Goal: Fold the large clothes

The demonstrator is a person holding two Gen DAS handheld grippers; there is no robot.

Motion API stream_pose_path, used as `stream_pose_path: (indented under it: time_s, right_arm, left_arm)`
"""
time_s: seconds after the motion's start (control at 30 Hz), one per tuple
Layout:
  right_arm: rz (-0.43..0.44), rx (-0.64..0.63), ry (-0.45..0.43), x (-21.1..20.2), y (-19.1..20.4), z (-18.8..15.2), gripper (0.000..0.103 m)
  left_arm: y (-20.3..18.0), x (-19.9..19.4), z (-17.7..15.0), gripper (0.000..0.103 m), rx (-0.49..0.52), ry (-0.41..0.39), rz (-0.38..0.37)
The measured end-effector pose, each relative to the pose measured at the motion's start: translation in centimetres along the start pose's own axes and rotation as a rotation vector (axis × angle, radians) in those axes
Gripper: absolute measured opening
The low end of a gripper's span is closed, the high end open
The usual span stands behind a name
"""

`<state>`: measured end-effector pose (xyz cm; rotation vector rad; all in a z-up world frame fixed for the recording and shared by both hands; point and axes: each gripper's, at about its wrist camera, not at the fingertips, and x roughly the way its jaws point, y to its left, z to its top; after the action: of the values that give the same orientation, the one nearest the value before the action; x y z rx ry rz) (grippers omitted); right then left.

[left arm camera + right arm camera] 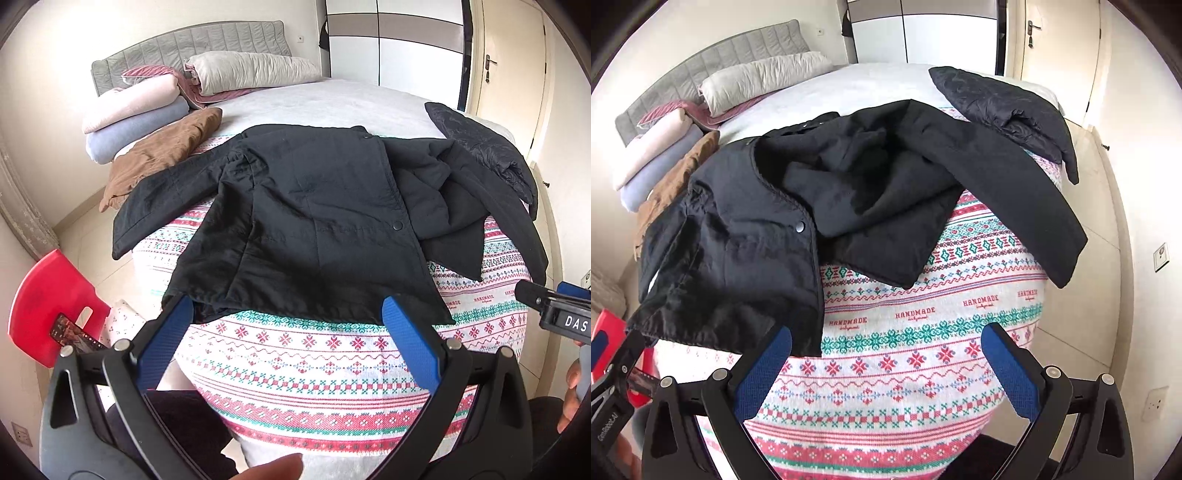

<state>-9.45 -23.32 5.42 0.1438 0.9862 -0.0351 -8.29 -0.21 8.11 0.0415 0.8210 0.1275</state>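
Looking ahead along both tools, you have the black jacket (306, 218) spread across the patterned blanket (332, 369) at the foot of the bed, its body running away from you toward the headboard and its sleeves reaching out to either side. Your left gripper (288, 343) hangs with fingers spread wide and empty, just short of the jacket's near hem, so it is the nearer one. Your right gripper (886, 369), also spread and holding nothing, sits over bare blanket, with the hem corner up and to its left. The rumpled right front panel (871, 199) and right sleeve (1015, 192) lie well beyond it, so that side likely needs the longer reach.
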Motion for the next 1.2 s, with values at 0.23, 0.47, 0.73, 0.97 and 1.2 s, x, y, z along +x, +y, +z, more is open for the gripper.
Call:
stream_pose_path:
  time_s: [0.23,0.47,0.73,0.97,1.2]
  right_arm:
    - [0.005,-0.057,-0.018,-5.3,-2.3,2.1,0.103]
    - [-0.008,-0.039,0.003,-5.0,-5.8,6.2,0.103]
    - [0.047,-0.051,0.135,4.1,-6.7,9.1,0.103]
    - [0.101,-0.132,0.129,8.1,-3.2,18.3,0.103]
    - [0.120,-0.219,0.088,14.4,1.3,30.5,0.103]
  left_arm:
    - [3.2,-2.5,3.8,0.102,0.060,0.006,-0.015]
    - [6.9,-0.1,4.9,0.102,0.171,-0.017,0.028]
    - [9.9,9.8,5.4,0.102,0.112,0.193,-0.067]
    - [11.5,16.2,15.0,0.102,0.107,0.182,-0.047]
    - [11.8,25.8,27.5,0.102,0.170,0.076,0.020]
